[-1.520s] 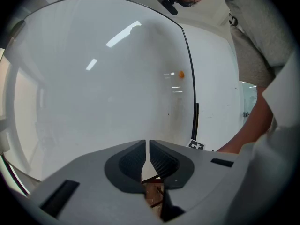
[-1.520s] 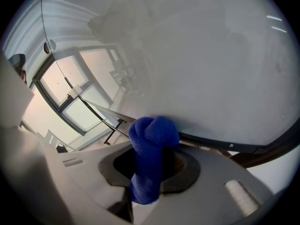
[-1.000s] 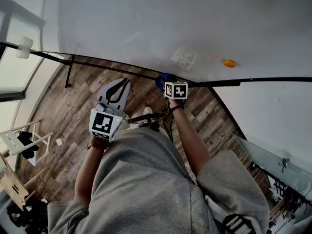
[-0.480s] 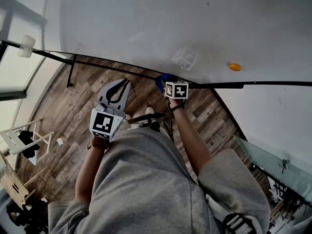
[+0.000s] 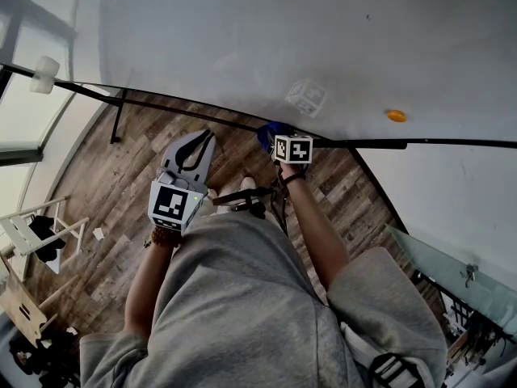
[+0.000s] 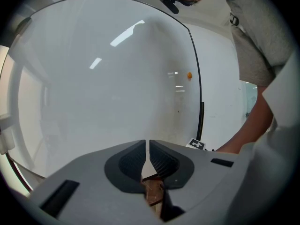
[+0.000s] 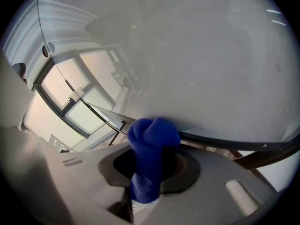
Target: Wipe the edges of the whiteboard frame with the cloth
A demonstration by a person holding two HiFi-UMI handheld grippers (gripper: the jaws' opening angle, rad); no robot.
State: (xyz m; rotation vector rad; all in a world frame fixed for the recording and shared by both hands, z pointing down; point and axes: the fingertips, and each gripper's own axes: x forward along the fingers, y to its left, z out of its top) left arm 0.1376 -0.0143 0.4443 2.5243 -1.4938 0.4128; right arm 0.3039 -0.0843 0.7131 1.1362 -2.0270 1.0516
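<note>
A large white whiteboard [image 5: 242,39] is edged by a thin black frame [image 5: 363,143]. Above the frame, on the board face, one small orange round magnet [image 5: 396,115] is seen; at the frame's far left end one white block [image 5: 44,75] is fixed. Below the frame a brown wood-plank floor [image 5: 105,184] and one white wooden rack [image 5: 36,233] are seen.

One bunched blue knitted cloth [image 7: 153,132] is clamped between the jaws of the right gripper [image 7: 150,161]. Its rounded end is pushed out past the jaw tips and is pressed against the frame.

The left gripper [image 6: 148,149] is held below the frame, apart from it. Its jaws are closed together with nothing between them.
</note>
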